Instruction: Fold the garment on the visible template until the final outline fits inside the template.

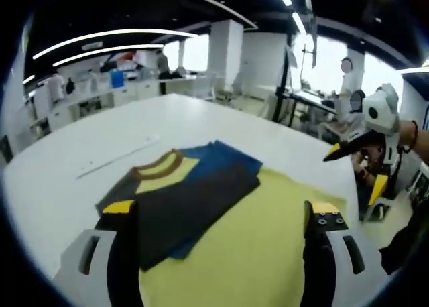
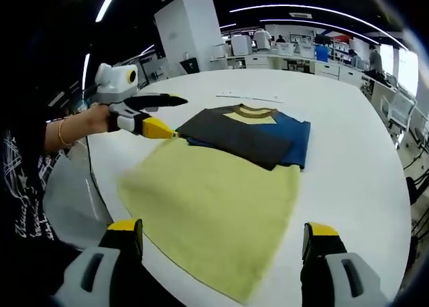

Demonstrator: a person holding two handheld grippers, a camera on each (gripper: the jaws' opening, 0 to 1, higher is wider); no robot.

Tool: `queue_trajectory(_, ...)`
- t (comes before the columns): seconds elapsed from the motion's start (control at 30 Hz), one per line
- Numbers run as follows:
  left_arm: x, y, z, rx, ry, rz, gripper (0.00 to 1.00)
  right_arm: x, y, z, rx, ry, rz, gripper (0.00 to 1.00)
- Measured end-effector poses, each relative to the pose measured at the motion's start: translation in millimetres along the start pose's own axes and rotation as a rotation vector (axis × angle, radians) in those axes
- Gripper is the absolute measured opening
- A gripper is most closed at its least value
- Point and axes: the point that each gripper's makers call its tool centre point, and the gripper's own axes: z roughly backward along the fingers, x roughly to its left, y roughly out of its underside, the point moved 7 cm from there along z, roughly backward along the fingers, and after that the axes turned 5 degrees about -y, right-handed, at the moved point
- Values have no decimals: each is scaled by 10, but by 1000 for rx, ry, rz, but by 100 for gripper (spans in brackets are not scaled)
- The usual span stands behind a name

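Observation:
A folded garment (image 1: 191, 190), dark grey and blue with a yellow chest patch and a brown collar, lies on the far end of a yellow template sheet (image 1: 268, 243) on a white table (image 1: 67, 179). My left gripper (image 1: 222, 216) hovers open over the sheet's near part, holding nothing. The right gripper (image 1: 352, 171) enters from the right, open, above the table edge. In the right gripper view, the garment (image 2: 248, 136) covers the sheet's (image 2: 214, 206) far end. My right gripper (image 2: 222, 232) is open over the sheet. The left gripper (image 2: 178, 117) is open beside the garment's left corner.
A thin pale strip (image 2: 248, 98) lies on the table (image 2: 362, 173) beyond the garment. The person's arm (image 2: 67, 129) reaches in from the left. Office desks and a standing person (image 1: 345, 86) are far behind. The rounded table edge runs near both grippers.

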Motion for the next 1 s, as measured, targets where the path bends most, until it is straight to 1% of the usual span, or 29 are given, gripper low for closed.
queue_trajectory(0.1,15,65,151,1,-3,10,98,10,4,-9,3,-3,0,100)
queue_trajectory(0.2,33,150,299,19,-11,4,97,18,10,-13,6,-5,0,100)
queue_trajectory(0.33,71,270,499,23,-35,19,97,17,19,-18,11,-1,1,100)
queue_trajectory(0.43,94,360,593,25,-55,58,96,10,30,-40,15,2,1,100)
queue_trajectory(0.57,96,501,687,48,-80,71,95,-1,47,-78,21,0,1,100)
queue_trajectory(0.7,50,622,785,53,-84,100,93,-24,79,-110,23,0,2,100)
queue_trajectory(0.87,56,788,906,83,-119,121,89,-37,181,-160,40,-6,-16,100)
queue_trajectory(0.97,31,842,963,79,-127,132,88,-32,232,-184,41,-10,-29,100)
queue_trajectory(1.0,14,883,981,87,-130,136,87,-27,255,-195,45,-11,-35,100)
